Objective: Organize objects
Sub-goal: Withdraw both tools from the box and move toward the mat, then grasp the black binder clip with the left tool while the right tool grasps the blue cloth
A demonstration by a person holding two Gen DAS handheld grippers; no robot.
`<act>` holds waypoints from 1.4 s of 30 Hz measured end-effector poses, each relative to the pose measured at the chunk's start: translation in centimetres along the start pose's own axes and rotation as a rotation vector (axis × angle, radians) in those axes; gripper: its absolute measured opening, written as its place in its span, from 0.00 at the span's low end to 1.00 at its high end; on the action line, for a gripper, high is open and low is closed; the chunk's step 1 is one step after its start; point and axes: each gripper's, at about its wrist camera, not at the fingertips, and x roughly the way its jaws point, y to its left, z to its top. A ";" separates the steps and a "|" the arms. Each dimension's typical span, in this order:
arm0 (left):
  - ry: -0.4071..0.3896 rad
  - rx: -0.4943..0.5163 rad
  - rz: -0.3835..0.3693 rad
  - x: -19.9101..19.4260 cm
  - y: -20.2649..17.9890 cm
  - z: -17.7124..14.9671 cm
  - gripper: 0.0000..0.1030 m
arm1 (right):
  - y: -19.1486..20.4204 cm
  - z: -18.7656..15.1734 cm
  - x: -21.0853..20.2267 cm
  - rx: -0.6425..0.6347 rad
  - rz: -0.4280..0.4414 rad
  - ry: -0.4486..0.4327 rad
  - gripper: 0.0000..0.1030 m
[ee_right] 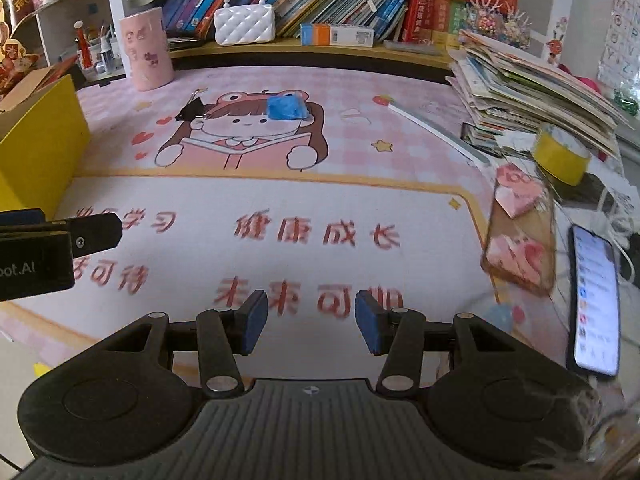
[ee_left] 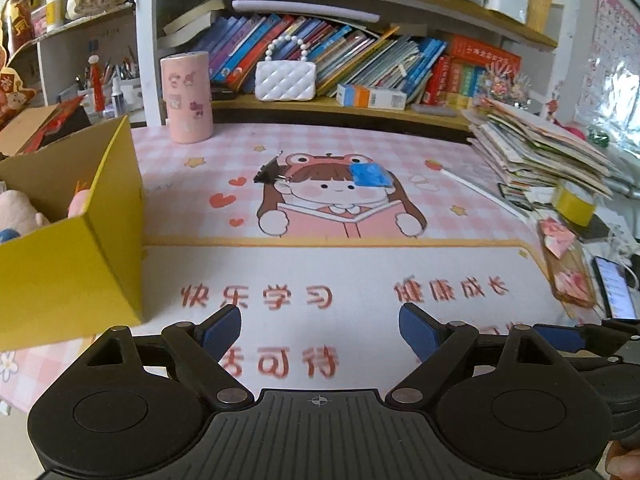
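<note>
A black binder clip (ee_left: 269, 173) and a crumpled blue packet (ee_left: 371, 175) lie on the pink cartoon desk mat (ee_left: 320, 272), far ahead of both grippers. They also show in the right wrist view, the clip (ee_right: 193, 111) left of the packet (ee_right: 287, 107). A yellow cardboard box (ee_left: 76, 248) with plush toys inside stands at the left; its corner shows in the right wrist view (ee_right: 40, 140). My left gripper (ee_left: 320, 330) is open and empty over the mat's near part. My right gripper (ee_right: 311, 322) is open and empty, to the right of the left one.
A pink cylinder (ee_left: 187, 96) and a white quilted purse (ee_left: 285, 79) stand at the back by the bookshelf. A tall stack of papers (ee_left: 540, 152), a yellow tape roll (ee_right: 560, 156), a pink-patterned phone case (ee_right: 520, 236) and a lit phone (ee_right: 596, 300) crowd the right side.
</note>
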 end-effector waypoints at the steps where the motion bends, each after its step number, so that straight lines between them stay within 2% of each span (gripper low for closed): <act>1: 0.005 -0.005 0.007 0.4 -0.1 0.4 0.86 | -0.2 0.4 0.4 -0.001 0.004 0.003 0.45; 14: 0.006 -0.066 0.093 5.9 -0.3 5.8 0.85 | -2.4 7.4 5.1 -0.028 0.059 -0.049 0.52; 27: -0.033 -0.109 0.189 13.1 0.8 11.5 0.84 | -1.0 14.7 12.5 -0.092 0.108 -0.138 0.64; 33: 0.002 -0.141 0.225 17.0 1.9 12.7 0.74 | -0.2 16.5 16.6 -0.103 0.121 -0.140 0.66; 42: 0.022 -0.117 0.272 21.3 2.4 14.0 0.62 | 0.0 17.8 20.9 -0.070 0.135 -0.114 0.63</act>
